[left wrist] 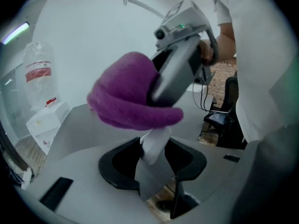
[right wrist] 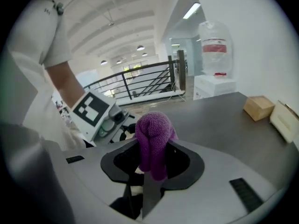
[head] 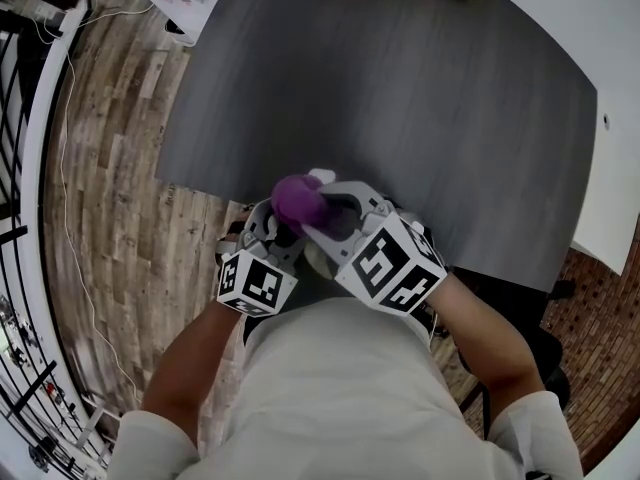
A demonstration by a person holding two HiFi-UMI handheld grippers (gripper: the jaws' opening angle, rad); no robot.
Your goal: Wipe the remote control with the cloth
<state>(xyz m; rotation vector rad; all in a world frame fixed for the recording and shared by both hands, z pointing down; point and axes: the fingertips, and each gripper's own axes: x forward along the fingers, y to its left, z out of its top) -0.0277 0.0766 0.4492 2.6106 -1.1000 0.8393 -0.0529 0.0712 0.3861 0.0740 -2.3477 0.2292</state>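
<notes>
Two grippers meet over the table's (head: 400, 98) 6 o'clock edge. Left gripper (left wrist: 156, 161): jaws clamped on the white remote control (left wrist: 156, 141), held clear of the table. Right gripper (right wrist: 152, 171): jaws clamped on the bunched purple cloth (right wrist: 152, 134). In the left gripper view, the cloth covers the remote's 12 o'clock end.

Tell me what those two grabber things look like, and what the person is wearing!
The left gripper and the right gripper are light grey plastic, with black parts round the jaws. Each carries a white cube printed with black square markers. The right one also has a small round lens and a green light. The person wears a pale short-sleeved top.
</notes>
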